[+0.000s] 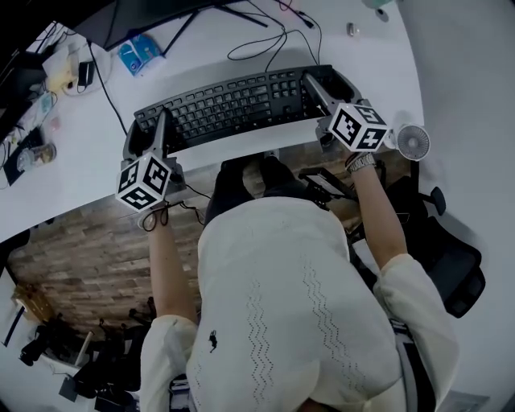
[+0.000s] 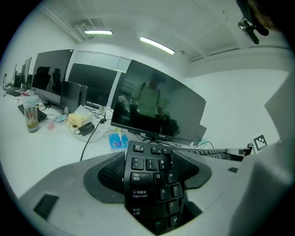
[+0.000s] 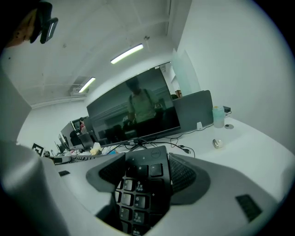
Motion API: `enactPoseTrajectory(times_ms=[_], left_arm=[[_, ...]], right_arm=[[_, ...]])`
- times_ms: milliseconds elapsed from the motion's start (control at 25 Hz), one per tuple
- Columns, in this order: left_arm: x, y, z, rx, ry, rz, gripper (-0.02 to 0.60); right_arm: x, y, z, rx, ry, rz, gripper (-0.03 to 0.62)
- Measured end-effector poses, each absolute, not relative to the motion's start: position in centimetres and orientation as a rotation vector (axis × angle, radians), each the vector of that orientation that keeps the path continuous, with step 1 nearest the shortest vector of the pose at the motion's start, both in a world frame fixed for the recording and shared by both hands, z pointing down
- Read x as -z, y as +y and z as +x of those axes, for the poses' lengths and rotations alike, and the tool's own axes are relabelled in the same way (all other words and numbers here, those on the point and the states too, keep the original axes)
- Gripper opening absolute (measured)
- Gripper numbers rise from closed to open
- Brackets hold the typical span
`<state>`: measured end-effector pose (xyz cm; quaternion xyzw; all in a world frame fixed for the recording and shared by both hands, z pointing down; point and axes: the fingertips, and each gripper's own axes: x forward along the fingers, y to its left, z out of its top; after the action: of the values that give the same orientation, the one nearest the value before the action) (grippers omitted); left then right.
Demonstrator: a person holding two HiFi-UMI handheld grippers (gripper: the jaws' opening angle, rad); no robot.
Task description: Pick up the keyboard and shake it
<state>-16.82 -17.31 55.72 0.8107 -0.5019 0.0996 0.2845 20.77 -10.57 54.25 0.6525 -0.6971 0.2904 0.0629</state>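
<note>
A black keyboard [image 1: 233,105] stretches across the white desk [image 1: 72,153] close to its front edge, slightly slanted. My left gripper [image 1: 154,130] is shut on its left end; in the left gripper view the grey pads [image 2: 108,177] squeeze the keyboard [image 2: 152,184] by the Tab and Caps Lock keys. My right gripper [image 1: 320,85] is shut on the number-pad end, and the right gripper view has the keyboard [image 3: 140,193] between the pads [image 3: 184,177]. Whether the keyboard touches the desk I cannot tell.
A dark monitor [image 1: 137,20] stands behind the keyboard, with cables [image 1: 265,40] looping beside its stand. A blue packet [image 1: 138,55] lies at the back left. A small white fan [image 1: 413,142] sits at the desk's right edge. A black office chair [image 1: 451,265] is at the person's right.
</note>
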Motion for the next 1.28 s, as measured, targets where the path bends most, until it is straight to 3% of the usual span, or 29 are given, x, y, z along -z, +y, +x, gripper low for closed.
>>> enactPoseTrajectory(times_ms=[1280], left_arm=[[-42.8, -18.2, -17.4, 0.016, -1.439, 2.393, 0.301]], right_arm=[[-40.9, -11.1, 20.2, -0.508, -2.315, 2.1, 0.29]])
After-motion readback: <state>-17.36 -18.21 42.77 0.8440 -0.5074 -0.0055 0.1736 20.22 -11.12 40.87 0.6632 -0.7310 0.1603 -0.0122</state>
